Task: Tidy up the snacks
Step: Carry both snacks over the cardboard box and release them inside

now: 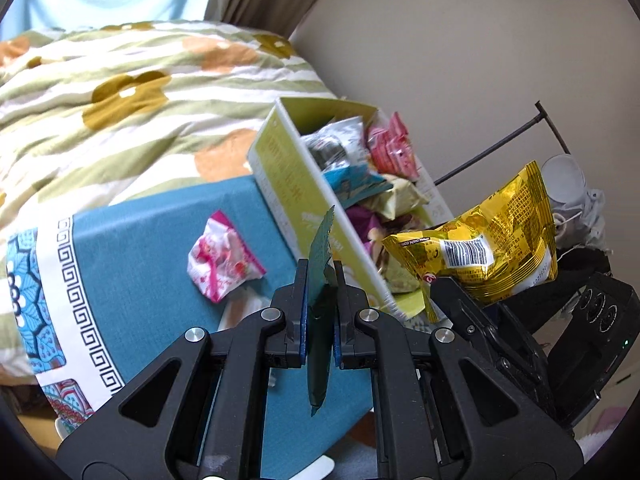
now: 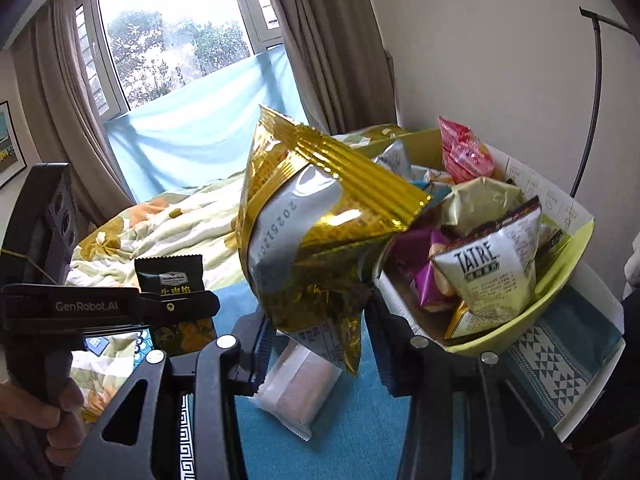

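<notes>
My left gripper (image 1: 320, 280) is shut on a flat dark green snack packet (image 1: 322, 246), seen edge-on between the blue pads. From the right wrist view the same packet (image 2: 170, 276) shows its front, pinched by the left gripper (image 2: 180, 304). My right gripper (image 2: 320, 320) is shut on the lower part of a crinkled gold snack bag (image 2: 312, 220), which hangs beside the snack box (image 2: 560, 272). In the left wrist view the gold bag (image 1: 480, 248) sits in the right gripper (image 1: 460, 300), just right of the green-and-white box (image 1: 280, 176) full of packets.
A pink packet (image 1: 222, 260) and a white packet (image 2: 296, 388) lie on the blue tablecloth (image 1: 140, 248). A floral quilt (image 1: 120, 100) covers the bed behind. A black stand (image 1: 500, 144) leans by the wall. A hand (image 2: 40, 420) holds the left gripper's handle.
</notes>
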The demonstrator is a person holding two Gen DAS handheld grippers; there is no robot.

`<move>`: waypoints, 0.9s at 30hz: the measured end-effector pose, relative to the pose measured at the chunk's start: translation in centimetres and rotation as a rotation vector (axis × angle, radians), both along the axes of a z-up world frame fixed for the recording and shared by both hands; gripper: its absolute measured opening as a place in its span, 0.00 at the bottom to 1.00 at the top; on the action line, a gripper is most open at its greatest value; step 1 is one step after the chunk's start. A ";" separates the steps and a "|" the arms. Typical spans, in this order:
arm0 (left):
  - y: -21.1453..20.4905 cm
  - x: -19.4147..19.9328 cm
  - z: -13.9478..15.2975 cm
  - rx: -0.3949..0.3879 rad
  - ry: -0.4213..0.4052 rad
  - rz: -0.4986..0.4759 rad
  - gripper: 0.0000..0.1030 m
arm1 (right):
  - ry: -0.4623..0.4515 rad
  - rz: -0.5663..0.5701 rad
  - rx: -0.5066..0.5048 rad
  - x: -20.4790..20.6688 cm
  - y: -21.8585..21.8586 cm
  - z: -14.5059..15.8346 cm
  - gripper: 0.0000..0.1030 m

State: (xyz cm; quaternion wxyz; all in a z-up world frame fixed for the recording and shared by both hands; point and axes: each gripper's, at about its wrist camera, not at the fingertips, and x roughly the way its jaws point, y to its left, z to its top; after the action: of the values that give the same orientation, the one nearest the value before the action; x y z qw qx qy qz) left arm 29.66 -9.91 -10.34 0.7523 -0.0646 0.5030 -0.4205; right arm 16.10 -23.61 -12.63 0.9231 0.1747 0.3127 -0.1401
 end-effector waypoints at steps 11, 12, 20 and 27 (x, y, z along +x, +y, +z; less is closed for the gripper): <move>-12.0 -2.7 4.2 -0.035 -0.074 -0.024 0.07 | -0.015 0.060 -0.052 -2.3 -9.3 6.0 0.39; -13.3 -2.8 4.1 -0.034 -0.071 -0.021 0.07 | -0.013 0.065 -0.053 -2.5 -10.4 6.2 0.39; -20.1 -3.3 1.8 0.043 -0.088 0.072 0.46 | 0.038 0.128 -0.033 -2.9 -18.7 5.3 0.39; -19.2 -3.7 -0.3 0.097 -0.097 0.226 0.97 | 0.081 0.213 0.003 -1.7 -22.5 3.1 0.39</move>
State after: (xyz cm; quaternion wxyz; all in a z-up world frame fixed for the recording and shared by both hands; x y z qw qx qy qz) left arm 25.91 -29.14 -10.63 0.8207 -0.0638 0.4752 -0.3108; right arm 14.36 -46.08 -9.54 0.9192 0.1360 0.3666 -0.0475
